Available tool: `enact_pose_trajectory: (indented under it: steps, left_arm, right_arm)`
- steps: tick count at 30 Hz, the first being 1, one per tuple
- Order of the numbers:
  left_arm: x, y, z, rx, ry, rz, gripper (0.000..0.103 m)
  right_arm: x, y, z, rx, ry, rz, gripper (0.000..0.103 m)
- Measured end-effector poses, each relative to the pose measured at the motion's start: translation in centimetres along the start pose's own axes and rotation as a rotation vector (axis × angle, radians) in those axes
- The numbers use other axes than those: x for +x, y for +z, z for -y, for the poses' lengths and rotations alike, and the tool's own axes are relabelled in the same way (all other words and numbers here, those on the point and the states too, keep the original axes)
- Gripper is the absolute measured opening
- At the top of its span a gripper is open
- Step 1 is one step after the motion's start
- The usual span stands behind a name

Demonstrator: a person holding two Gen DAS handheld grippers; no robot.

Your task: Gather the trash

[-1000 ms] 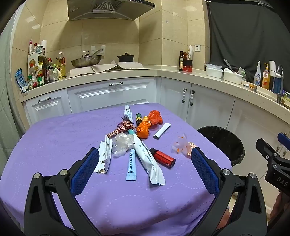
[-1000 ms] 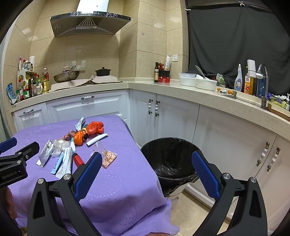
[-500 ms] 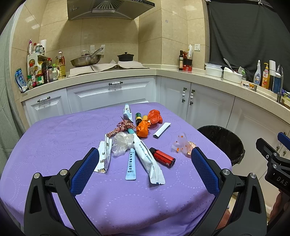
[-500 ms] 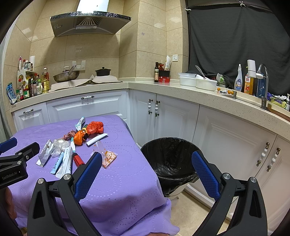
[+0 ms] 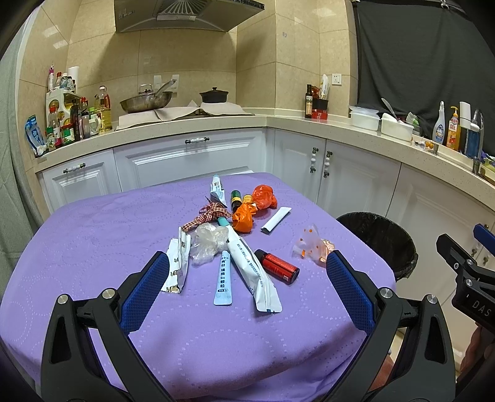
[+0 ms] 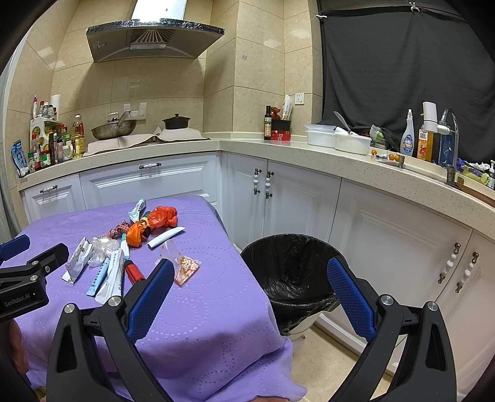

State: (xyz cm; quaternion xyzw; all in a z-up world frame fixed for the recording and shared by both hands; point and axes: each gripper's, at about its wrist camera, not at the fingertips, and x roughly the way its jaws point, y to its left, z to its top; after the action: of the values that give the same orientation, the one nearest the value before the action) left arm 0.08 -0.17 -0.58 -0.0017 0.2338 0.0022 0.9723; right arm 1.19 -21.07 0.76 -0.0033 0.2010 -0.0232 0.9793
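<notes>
A shiny wok (image 5: 145, 101) sits on the stove under the range hood (image 5: 185, 15). Just right of the wok is a black pot (image 5: 214, 95). Left of the wok stand many sauce bottles (image 5: 77, 119). Far right of it are two white tubs (image 5: 380, 122).

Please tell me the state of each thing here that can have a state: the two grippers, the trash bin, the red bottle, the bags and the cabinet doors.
left gripper: open, empty
right gripper: open, empty
trash bin: uncovered, black liner in
red bottle: lying on its side
orange bags: crumpled
clear bag: crumpled
cabinet doors: shut
</notes>
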Motion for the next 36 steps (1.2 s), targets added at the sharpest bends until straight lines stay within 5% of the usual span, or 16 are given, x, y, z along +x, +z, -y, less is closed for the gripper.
enact_pose_trajectory:
  steps: [36]
  left_arm:
    - [0.30,-0.22,-0.14,-0.002,0.000,-0.007,0.099]
  right_arm:
    - [0.05,-0.06,-0.28,-0.001,0.000,-0.002,0.096]
